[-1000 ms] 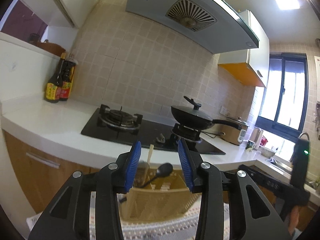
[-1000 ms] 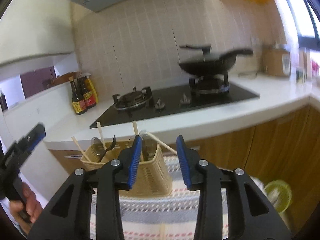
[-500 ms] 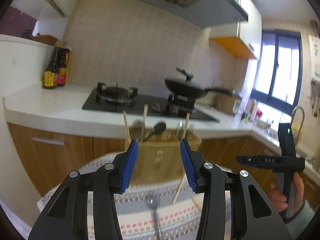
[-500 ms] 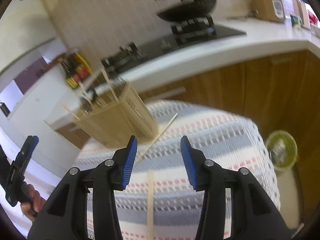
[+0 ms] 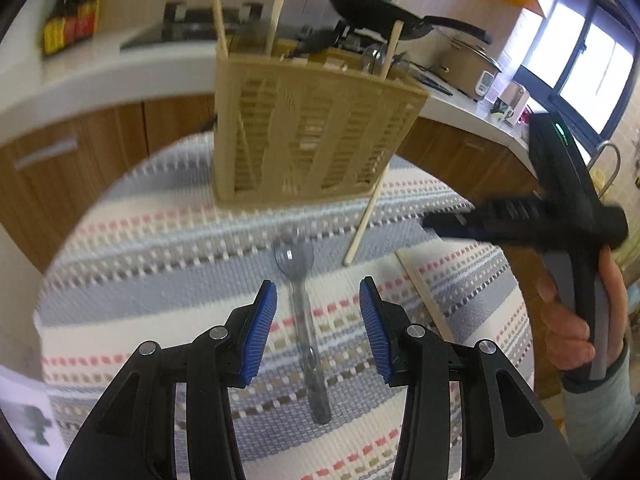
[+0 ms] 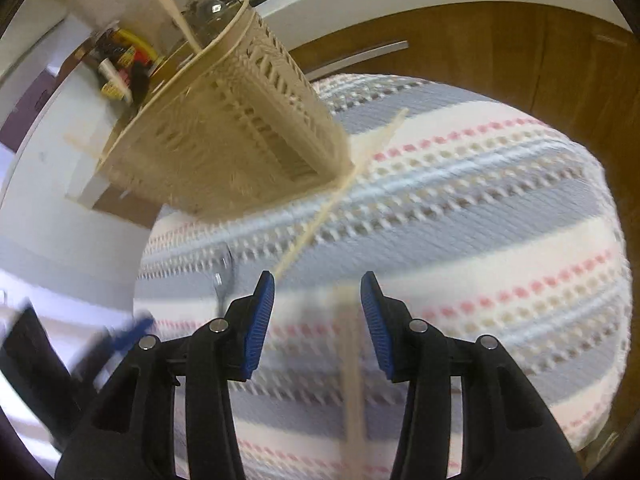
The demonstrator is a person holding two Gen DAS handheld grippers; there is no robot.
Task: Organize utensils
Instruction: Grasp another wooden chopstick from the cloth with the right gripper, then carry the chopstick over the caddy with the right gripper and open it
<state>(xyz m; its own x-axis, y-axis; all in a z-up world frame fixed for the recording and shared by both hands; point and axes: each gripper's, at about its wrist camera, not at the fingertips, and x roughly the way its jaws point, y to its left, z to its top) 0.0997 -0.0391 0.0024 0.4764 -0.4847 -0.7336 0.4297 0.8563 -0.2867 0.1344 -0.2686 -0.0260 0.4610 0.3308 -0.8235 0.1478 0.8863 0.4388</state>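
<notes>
A beige slotted utensil basket (image 5: 308, 128) stands at the far side of a striped cloth (image 5: 160, 256), with chopsticks and spoons poking out of its top. A clear plastic spoon (image 5: 304, 320) lies on the cloth, lined up below and between the blue pads of my open left gripper (image 5: 318, 312). One wooden chopstick (image 5: 366, 220) leans against the basket's right corner. Another chopstick (image 6: 352, 360) lies on the cloth under my open right gripper (image 6: 318, 308), which holds nothing. The basket (image 6: 224, 136) appears tilted and blurred in the right wrist view.
Behind the table runs a white counter (image 5: 80, 76) with a hob, a black wok (image 5: 380, 12), sauce bottles (image 5: 68, 28) and wooden cabinet doors (image 6: 500, 52) below. A hand holds the right gripper's handle (image 5: 576, 248) at the right of the left wrist view.
Both grippers have dropped and tipped downward from facing the stove wall to facing the cloth. The spoon and the lying chopstick have come into line under the jaws.
</notes>
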